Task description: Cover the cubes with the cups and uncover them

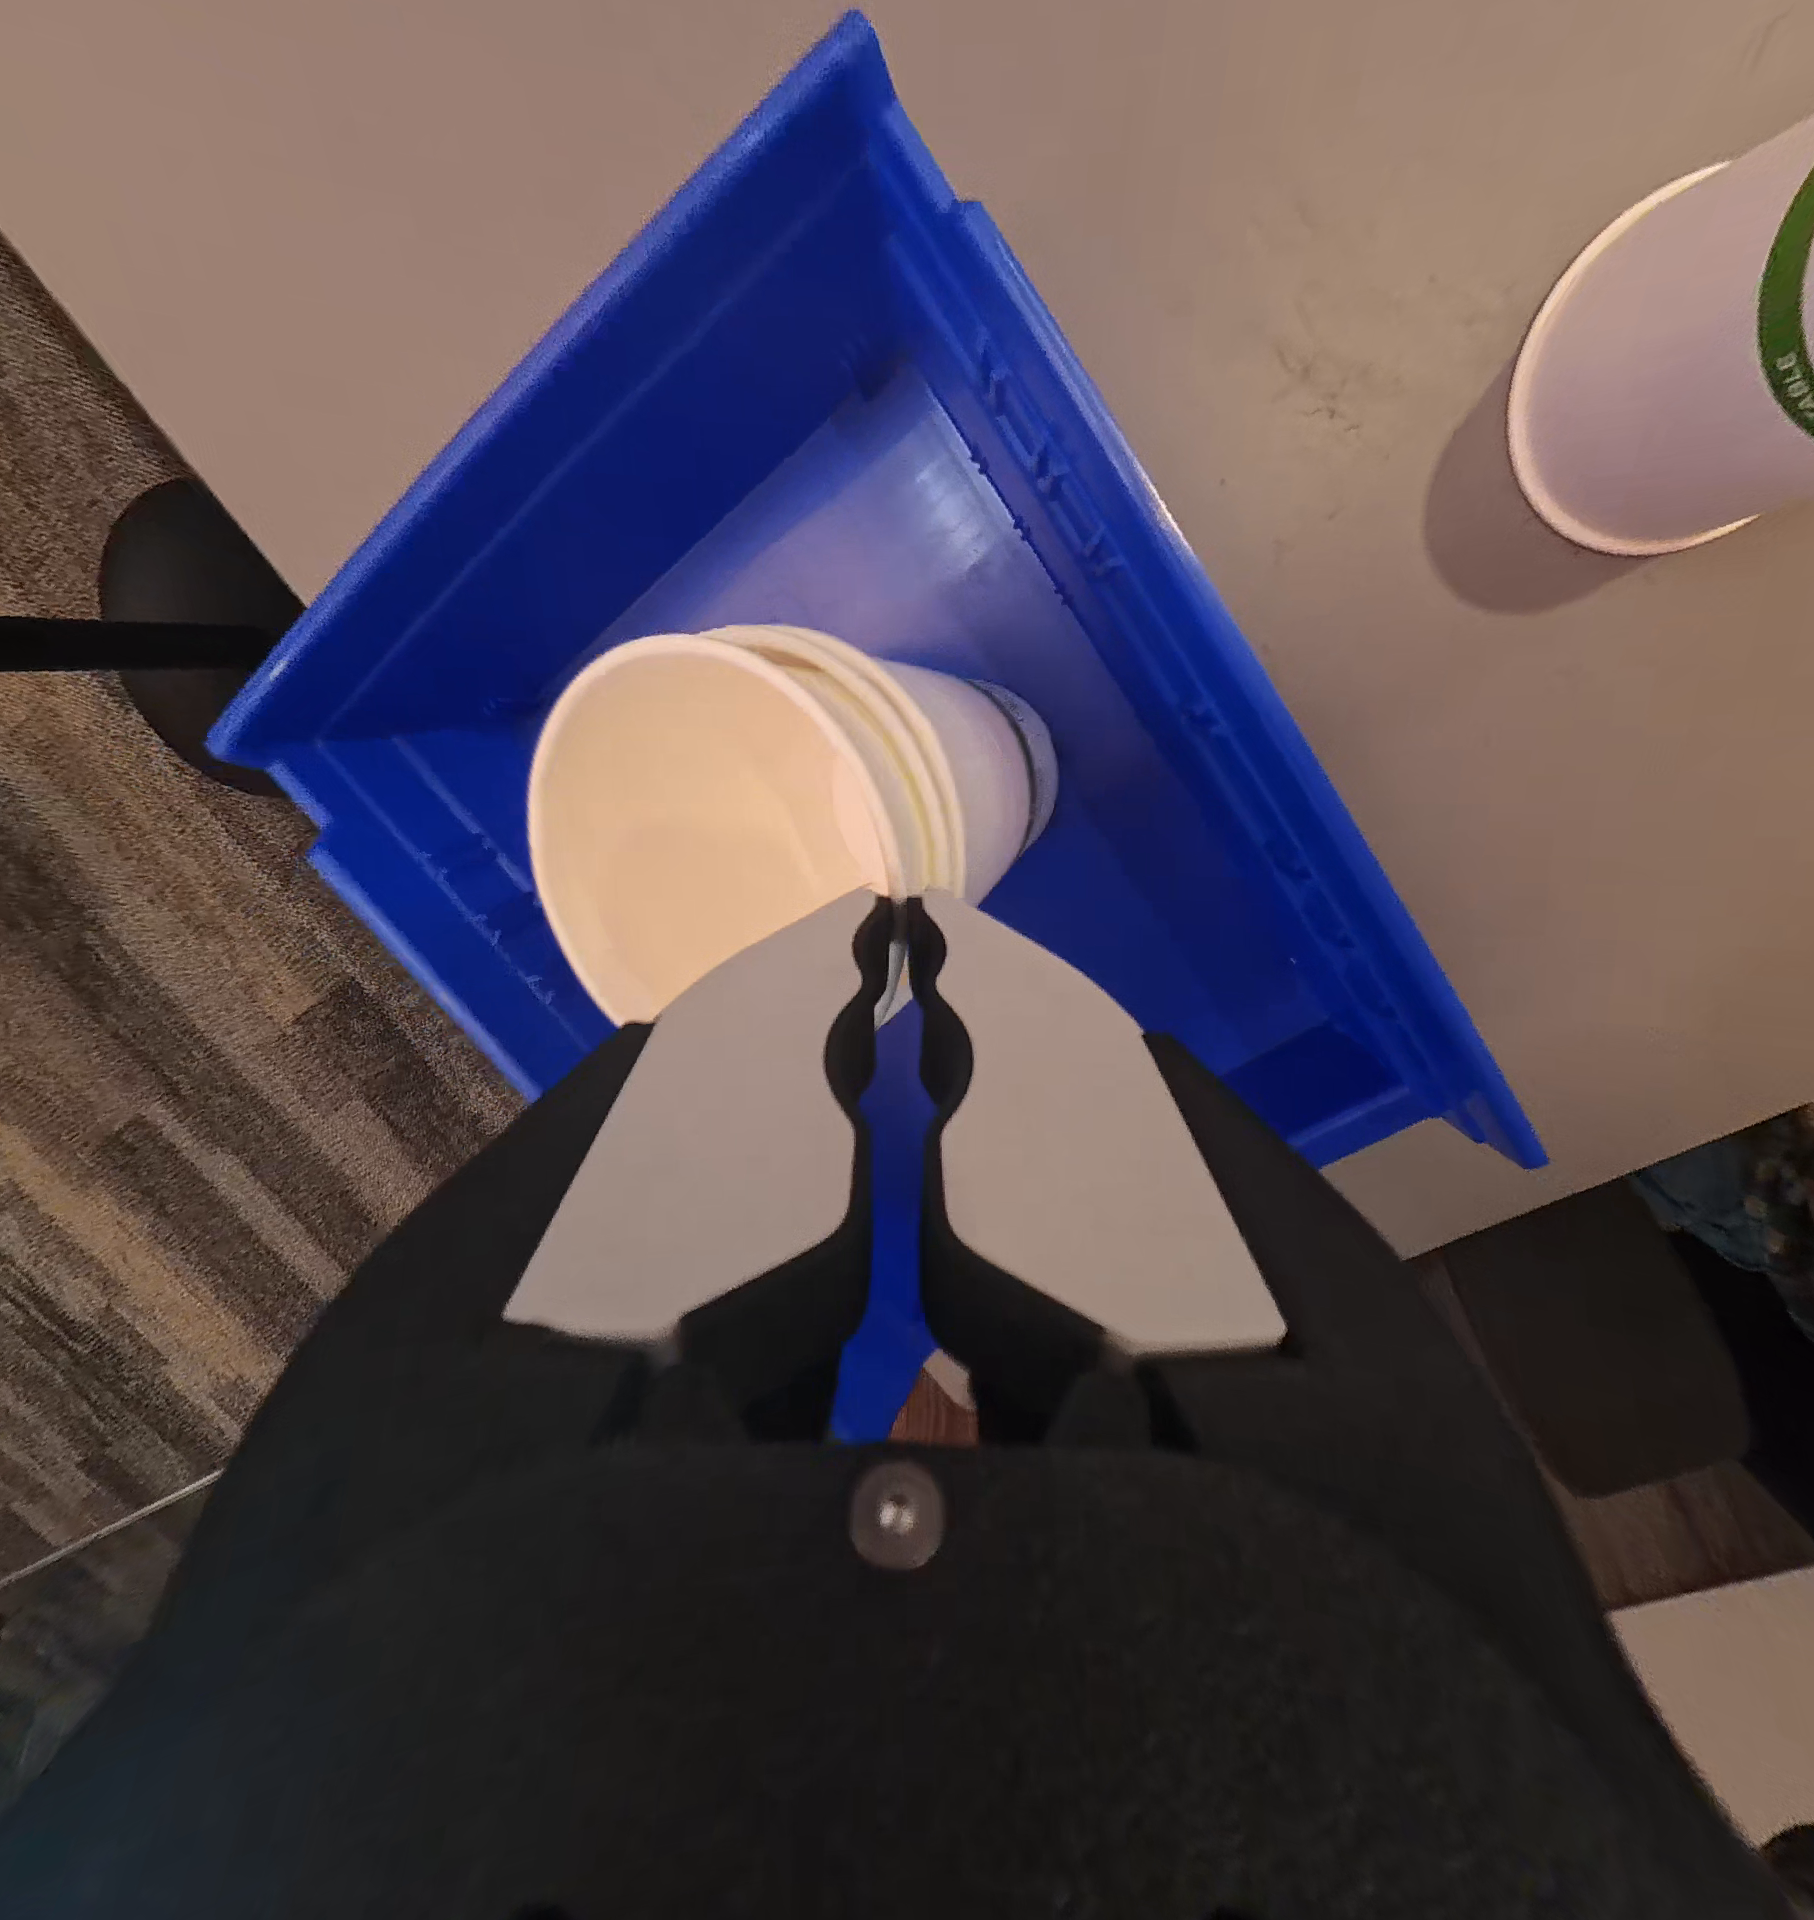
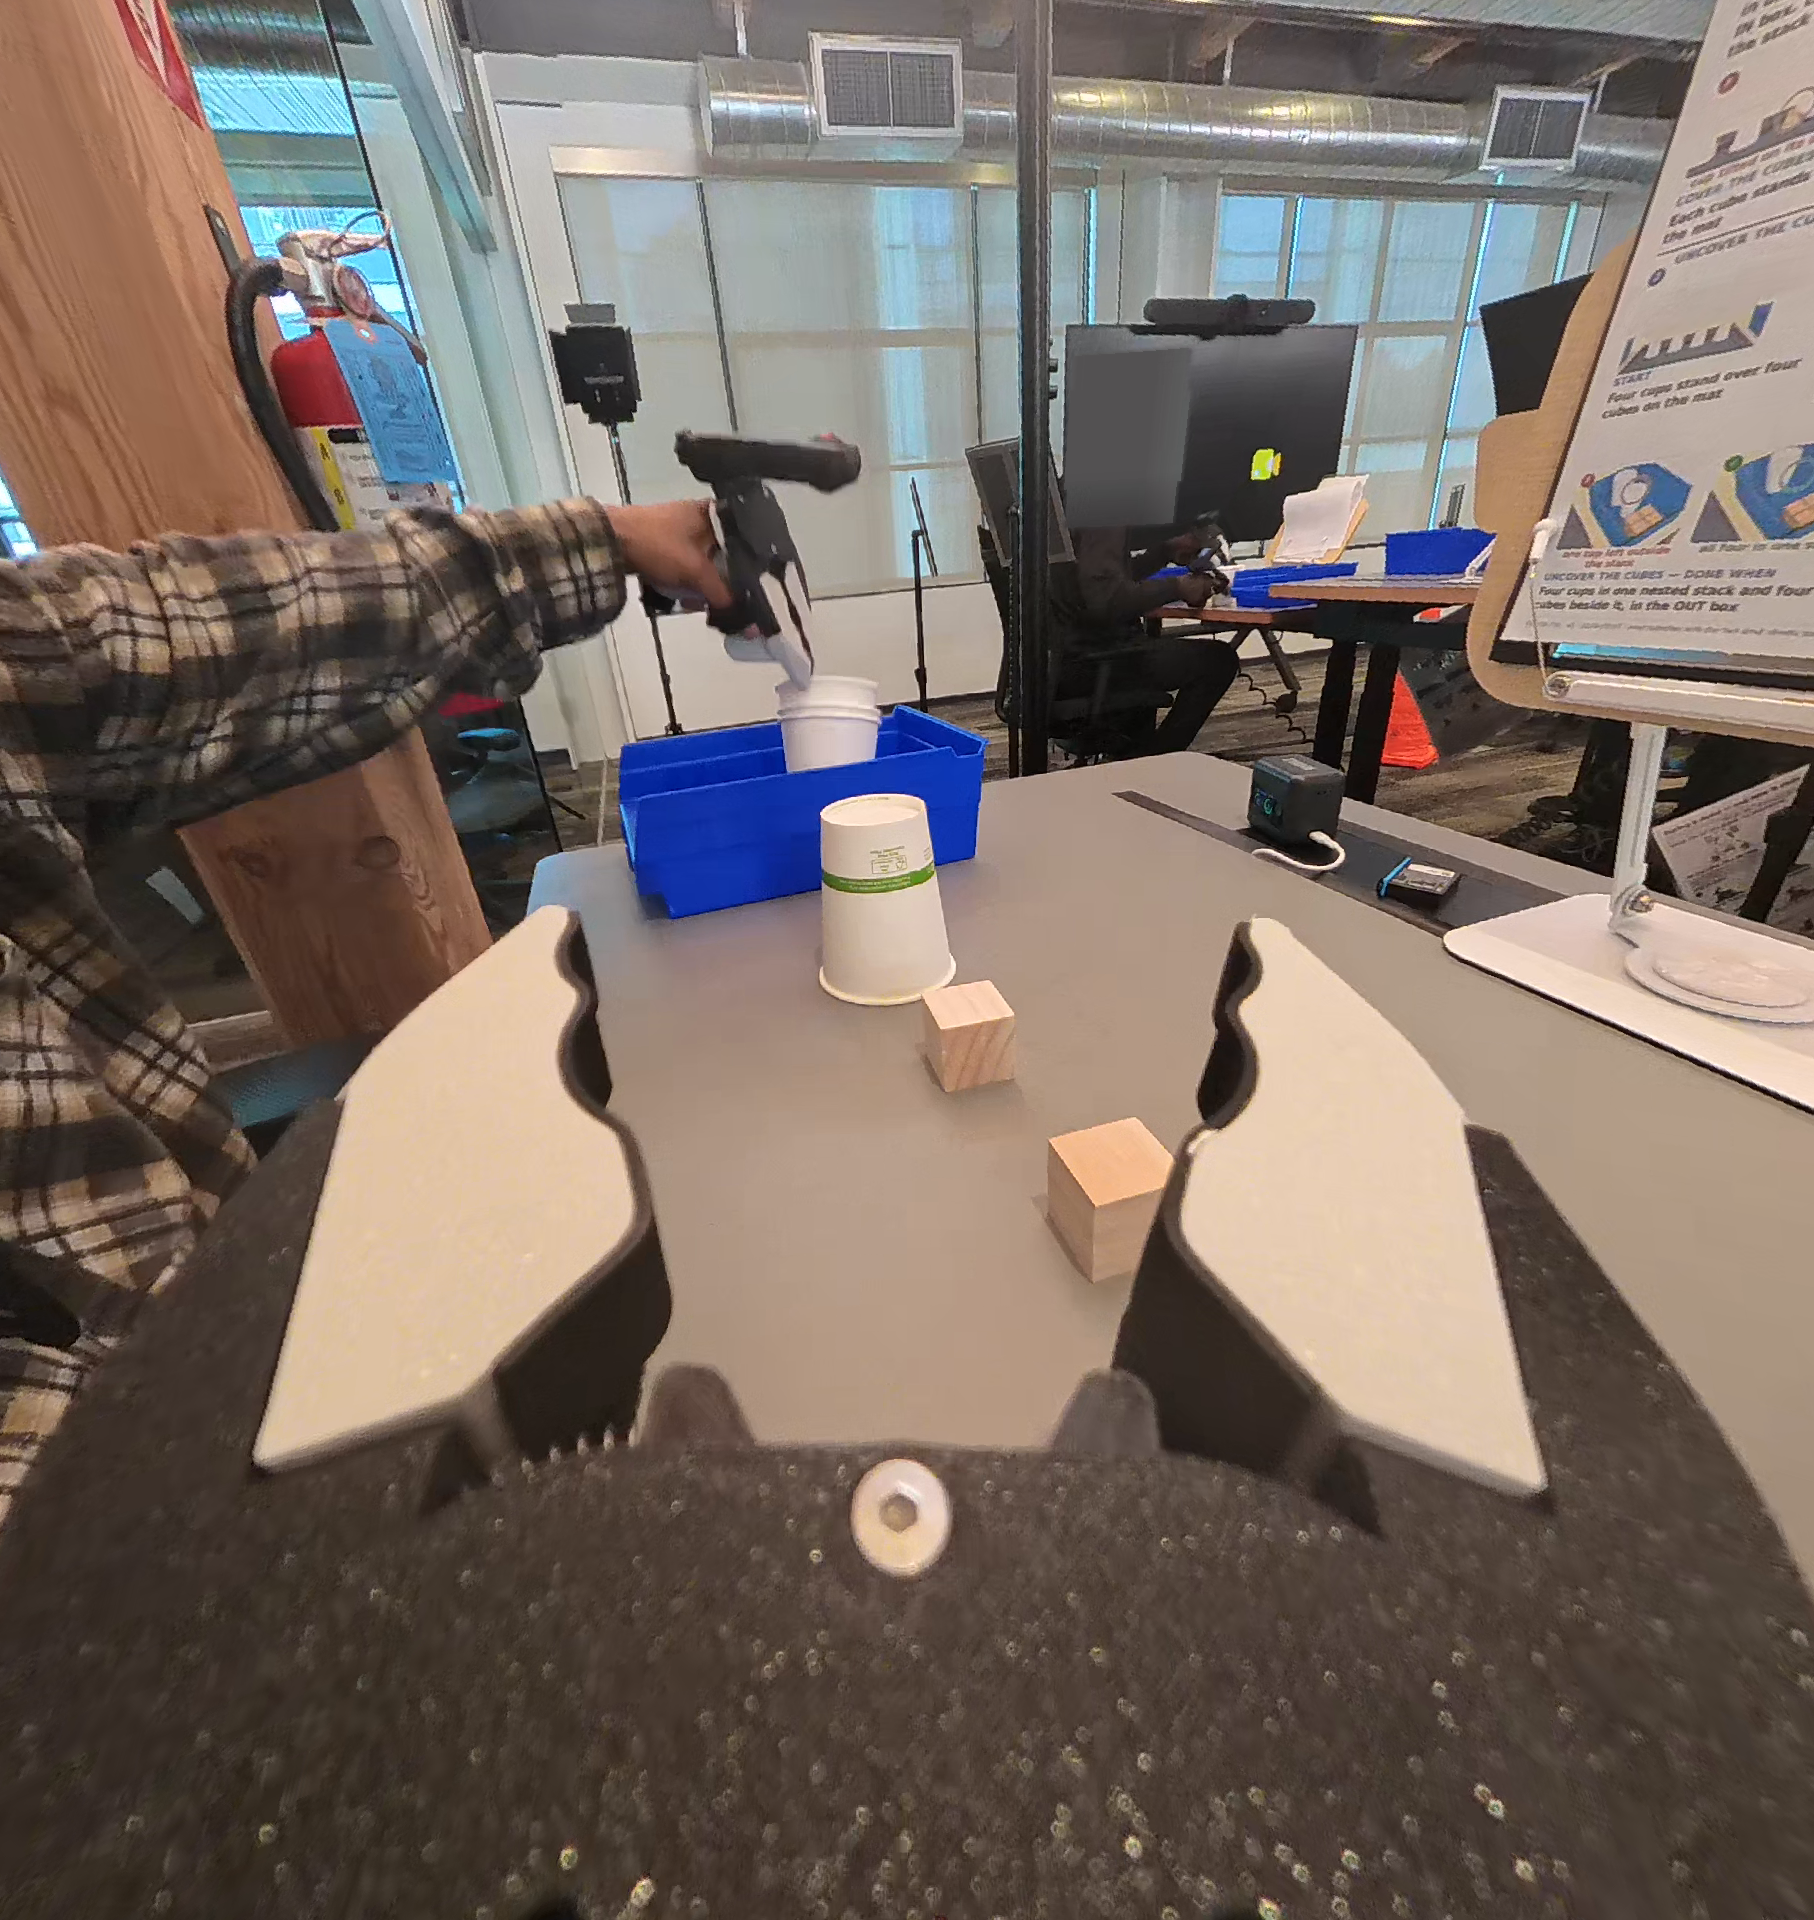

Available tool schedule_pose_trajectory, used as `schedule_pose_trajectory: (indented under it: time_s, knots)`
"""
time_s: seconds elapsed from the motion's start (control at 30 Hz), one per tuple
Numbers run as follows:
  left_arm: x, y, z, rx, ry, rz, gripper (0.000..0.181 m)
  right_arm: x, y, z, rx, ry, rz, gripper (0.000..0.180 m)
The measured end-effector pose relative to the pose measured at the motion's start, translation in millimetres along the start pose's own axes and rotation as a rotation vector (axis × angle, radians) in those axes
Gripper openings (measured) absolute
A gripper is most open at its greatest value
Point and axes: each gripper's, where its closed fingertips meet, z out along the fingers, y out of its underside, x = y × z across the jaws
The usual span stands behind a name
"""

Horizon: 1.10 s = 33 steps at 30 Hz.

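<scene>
My left gripper [image 1: 903, 920] is shut on the rim of a white paper cup, the top one of a nested stack [image 1: 778, 790] that stands in the blue bin [image 1: 612, 488]. One pad is inside the rim and one outside. The right wrist view shows the same: the left gripper [image 2: 794, 665] at the rim of the stack [image 2: 830, 727] in the bin [image 2: 716, 831]. An upside-down white cup with a green band [image 2: 882, 904] stands on the grey table; it also shows in the left wrist view [image 1: 1692, 353]. Two wooden cubes [image 2: 968, 1034] [image 2: 1105, 1195] stand uncovered. My right gripper [image 2: 908, 930] is open and empty, low over the table in front of them.
The bin sits at the table's far left corner, beside a wooden post [image 2: 72, 312]. A white stand with an instruction sheet [image 2: 1661, 966] is at the right. A small black device [image 2: 1296, 795] with a cable lies at the back right. A person sits at a desk behind.
</scene>
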Motion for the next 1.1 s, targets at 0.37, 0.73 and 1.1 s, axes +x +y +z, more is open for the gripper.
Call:
schedule_pose_trajectory:
  time_s: [0.37, 0.73, 1.1]
  knots:
    - [-0.3, -16.6, -57.9, 0.046, -0.197, 0.048, 0.002, -4.7, -3.0, 1.2, 0.002, -0.006, -0.010, 0.111]
    - [38.6, -63.2, -160.5, 0.443, -0.198, -0.014, 0.002, -3.9, -8.3, 3.5, 0.047, 0.010, 0.012, 0.112]
    - [219.6, -149.1, -193.6, 1.119, 0.367, 0.047, 0.002, -7.4, -15.2, 17.1, 0.149, 0.028, 0.064, 0.115]
